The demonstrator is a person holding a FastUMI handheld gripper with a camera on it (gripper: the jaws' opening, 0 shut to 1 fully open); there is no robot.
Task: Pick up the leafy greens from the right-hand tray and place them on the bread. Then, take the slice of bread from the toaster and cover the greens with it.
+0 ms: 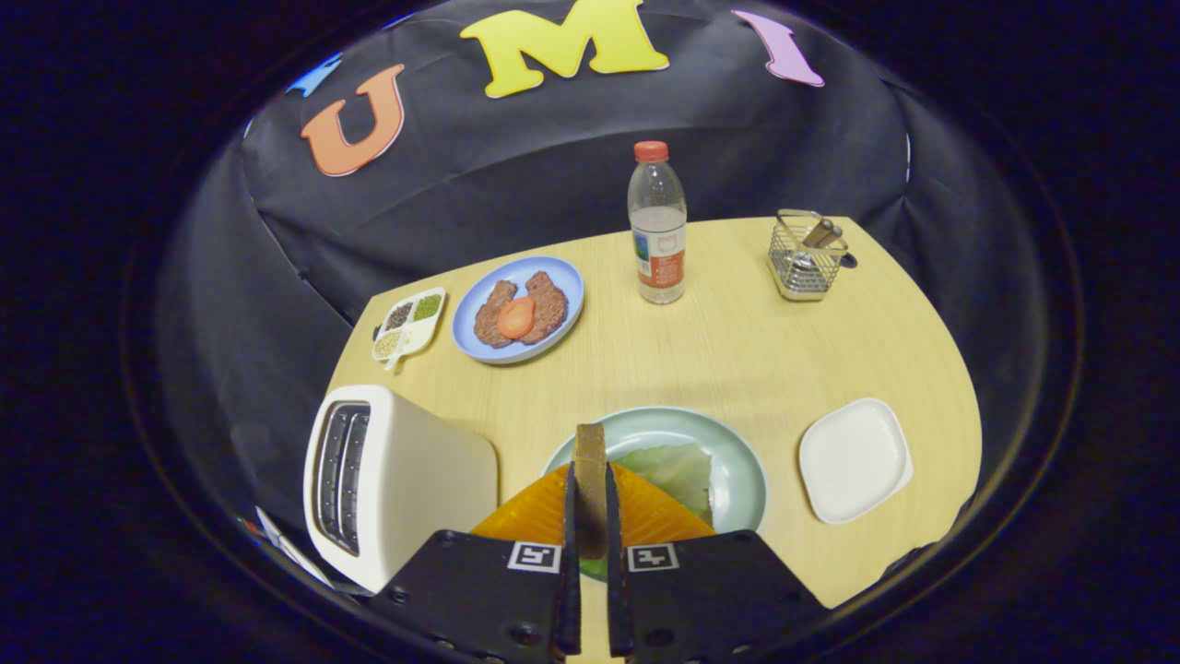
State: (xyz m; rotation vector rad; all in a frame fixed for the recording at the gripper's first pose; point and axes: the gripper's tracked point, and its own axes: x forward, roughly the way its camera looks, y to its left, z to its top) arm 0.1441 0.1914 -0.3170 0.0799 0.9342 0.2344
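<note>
- The gripper is hovering over the near edge of the surface, pointing forward and tipped down toward the plate just ahead.
- Its two fingers are standing almost closed, with only a thin gap, and both are pressing on a slice of bread.
- The slice of bread is standing on its edge between the fingers, with its brown top end sticking out past the tips.
- Right under the fingers a pale green plate is sitting near the near edge of the surface.
- On that plate a flat orange-brown piece of bread is lying, and the leafy greens are lying on top of it, spreading toward the far side of the plate.
- A white toaster is standing at the near left corner of the surface, just beside the fingers, with its slots facing left.
- A white square tray is sitting near the right edge, apart from the green plate.
- A blue plate with brown patties and a red tomato slice is sitting toward the far left.
- A small white dish of seeds is lying beside it, at the left edge.
- A water bottle with a red cap is standing near the far edge.
- A wire basket is standing by the far right corner.
</note>
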